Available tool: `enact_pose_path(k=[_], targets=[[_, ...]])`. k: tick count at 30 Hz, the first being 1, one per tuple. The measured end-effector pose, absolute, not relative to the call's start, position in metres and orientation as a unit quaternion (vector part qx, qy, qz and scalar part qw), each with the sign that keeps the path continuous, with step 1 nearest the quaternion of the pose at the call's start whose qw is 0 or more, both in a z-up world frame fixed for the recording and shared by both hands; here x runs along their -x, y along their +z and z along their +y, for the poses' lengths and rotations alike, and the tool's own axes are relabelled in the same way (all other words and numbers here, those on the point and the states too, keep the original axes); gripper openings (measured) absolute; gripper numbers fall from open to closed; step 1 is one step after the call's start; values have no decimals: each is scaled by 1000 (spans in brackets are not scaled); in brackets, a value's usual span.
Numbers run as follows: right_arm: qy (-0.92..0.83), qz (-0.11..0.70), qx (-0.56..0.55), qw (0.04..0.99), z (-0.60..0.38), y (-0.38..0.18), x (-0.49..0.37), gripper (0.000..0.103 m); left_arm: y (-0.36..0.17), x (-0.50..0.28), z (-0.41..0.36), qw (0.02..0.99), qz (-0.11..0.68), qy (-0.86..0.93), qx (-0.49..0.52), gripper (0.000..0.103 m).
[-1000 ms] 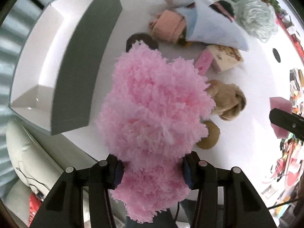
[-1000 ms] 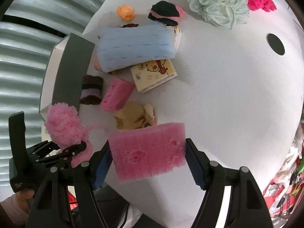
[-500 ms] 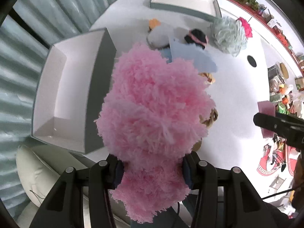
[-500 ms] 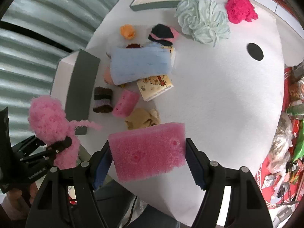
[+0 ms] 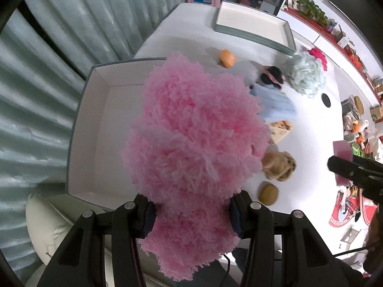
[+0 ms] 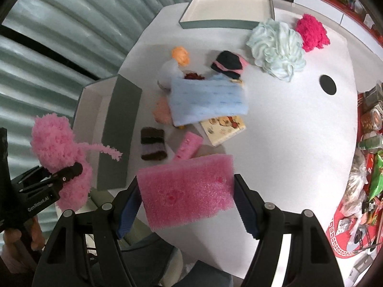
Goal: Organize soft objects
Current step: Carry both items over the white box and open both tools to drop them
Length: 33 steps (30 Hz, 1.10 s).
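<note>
White table [image 6: 287, 131], two empty-looking boxes [image 5: 95, 131].

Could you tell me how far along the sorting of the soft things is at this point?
Nothing looks put away: the near box shows only bare floor. In hand: the left gripper clamps a fluffy pink duster, the right gripper a pink sponge. Left on the table: blue cloth, mint pouf and several smaller pieces.

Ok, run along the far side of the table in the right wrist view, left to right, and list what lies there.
Orange ball → black and pink knit piece → pale green mesh puff → magenta pom-pom. The grey-rimmed tray sits behind them.
</note>
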State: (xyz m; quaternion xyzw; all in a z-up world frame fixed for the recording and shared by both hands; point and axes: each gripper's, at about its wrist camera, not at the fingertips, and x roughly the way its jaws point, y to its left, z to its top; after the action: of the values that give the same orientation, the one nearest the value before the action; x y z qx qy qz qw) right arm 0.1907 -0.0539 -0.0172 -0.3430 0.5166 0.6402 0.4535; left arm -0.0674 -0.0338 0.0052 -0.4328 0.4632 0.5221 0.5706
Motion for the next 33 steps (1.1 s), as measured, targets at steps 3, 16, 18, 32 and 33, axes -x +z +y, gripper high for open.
enact_pose_path(k=[3, 16, 18, 32, 33], targets=[[636, 515, 337, 465, -49, -13, -172, 76, 2, 93, -28, 575, 464, 519, 431, 51], [649, 478, 368, 463, -14, 1, -48, 76, -22, 186, -16, 556, 447, 532, 455, 51], [656, 473, 376, 453, -5, 0, -27, 76, -24, 195, -13, 552, 445, 536, 458, 51], [674, 444, 411, 424, 40, 2, 57, 76, -46, 228, 6, 534, 423, 543, 491, 51], [674, 442, 415, 422, 41, 2, 60, 76, -46, 228, 7, 535, 423, 542, 491, 51]])
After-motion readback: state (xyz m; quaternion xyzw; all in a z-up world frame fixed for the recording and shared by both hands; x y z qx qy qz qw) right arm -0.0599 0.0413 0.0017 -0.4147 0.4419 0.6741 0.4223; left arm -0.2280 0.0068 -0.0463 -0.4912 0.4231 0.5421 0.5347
